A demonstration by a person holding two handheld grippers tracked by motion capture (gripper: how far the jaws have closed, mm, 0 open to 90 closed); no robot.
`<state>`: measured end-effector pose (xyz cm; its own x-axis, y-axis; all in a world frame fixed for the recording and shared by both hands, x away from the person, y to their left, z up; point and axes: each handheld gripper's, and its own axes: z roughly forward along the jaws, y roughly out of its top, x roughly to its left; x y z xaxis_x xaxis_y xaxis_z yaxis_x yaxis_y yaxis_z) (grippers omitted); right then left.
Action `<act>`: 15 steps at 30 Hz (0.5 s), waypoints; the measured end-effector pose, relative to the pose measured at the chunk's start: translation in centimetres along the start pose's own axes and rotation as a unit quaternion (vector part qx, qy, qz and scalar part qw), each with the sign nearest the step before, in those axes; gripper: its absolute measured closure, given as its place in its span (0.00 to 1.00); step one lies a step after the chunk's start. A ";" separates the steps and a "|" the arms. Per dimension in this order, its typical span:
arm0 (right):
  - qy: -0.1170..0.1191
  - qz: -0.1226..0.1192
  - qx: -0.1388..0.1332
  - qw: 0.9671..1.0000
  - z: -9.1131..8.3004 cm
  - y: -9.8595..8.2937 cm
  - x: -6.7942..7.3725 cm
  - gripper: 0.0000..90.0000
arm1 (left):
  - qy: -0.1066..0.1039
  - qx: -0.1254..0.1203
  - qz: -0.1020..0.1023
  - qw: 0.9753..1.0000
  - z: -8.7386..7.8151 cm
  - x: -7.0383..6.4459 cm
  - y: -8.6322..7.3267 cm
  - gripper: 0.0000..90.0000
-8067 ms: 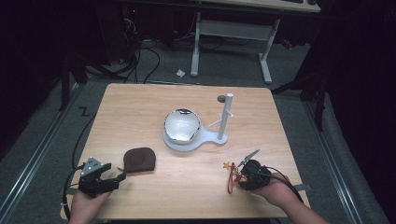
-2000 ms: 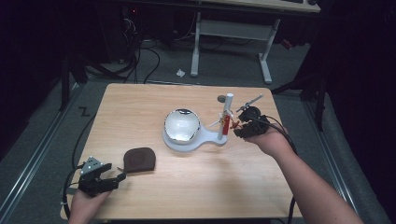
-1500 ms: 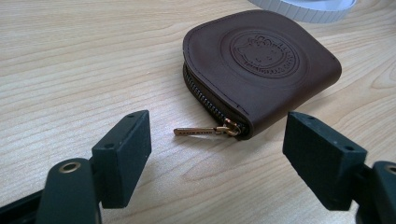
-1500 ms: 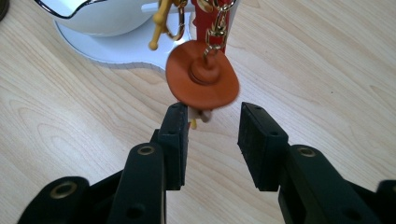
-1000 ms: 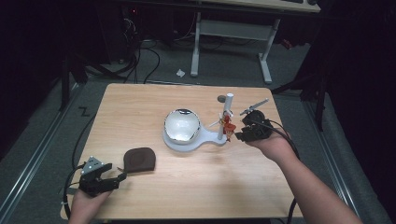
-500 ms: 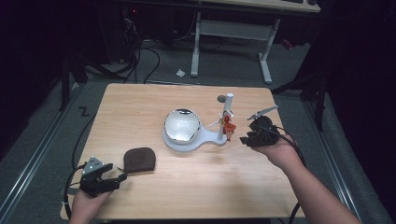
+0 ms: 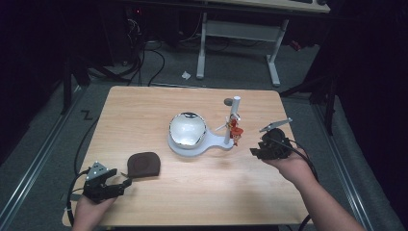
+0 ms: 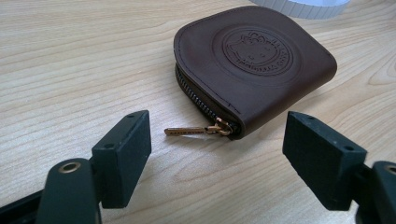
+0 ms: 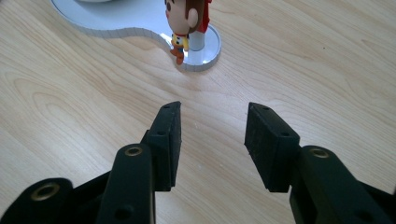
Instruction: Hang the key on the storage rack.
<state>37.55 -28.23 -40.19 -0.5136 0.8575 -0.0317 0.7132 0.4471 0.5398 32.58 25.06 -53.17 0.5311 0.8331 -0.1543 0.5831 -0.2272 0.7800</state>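
While the person's left gripper (image 7: 126, 181) rests low at the near left corner of the wooden table (image 7: 144, 103), its jaws stand wide apart and empty, pointing at a small brown leather zip pouch (image 7: 143, 164) lying flat just in front of them. In the left gripper view the pouch's brass zipper pull (image 8: 192, 131) lies on the wood between the jaws, touching neither. The right gripper (image 7: 254, 152), held on the right side, also has its jaws parted and holds nothing. Just beyond it a small cartoon figure (image 9: 185, 24) hangs against the post of a white stand (image 7: 198, 146), which carries a round mirror (image 7: 187, 128).
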 end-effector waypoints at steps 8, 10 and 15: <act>0.009 0.009 -0.017 1.000 0.5 -1.9 0.6 0.59 | -0.005 -0.001 -0.003 1.000 0.1 -0.1 0.0 0.27; 0.004 0.002 -0.026 1.000 0.8 -2.5 0.9 0.58 | -0.006 -0.001 -0.004 1.000 0.1 -0.2 0.0 0.27; -0.001 0.018 -0.057 0.998 1.8 -4.8 1.5 0.57 | -0.011 -0.003 -0.008 1.000 0.1 -0.3 0.0 0.27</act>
<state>34.21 -28.62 -44.33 -0.4883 0.8726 -0.0121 0.6722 0.3849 0.6324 32.52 24.80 -53.15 0.5354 0.8252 -0.1800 0.5882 -0.2114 0.7806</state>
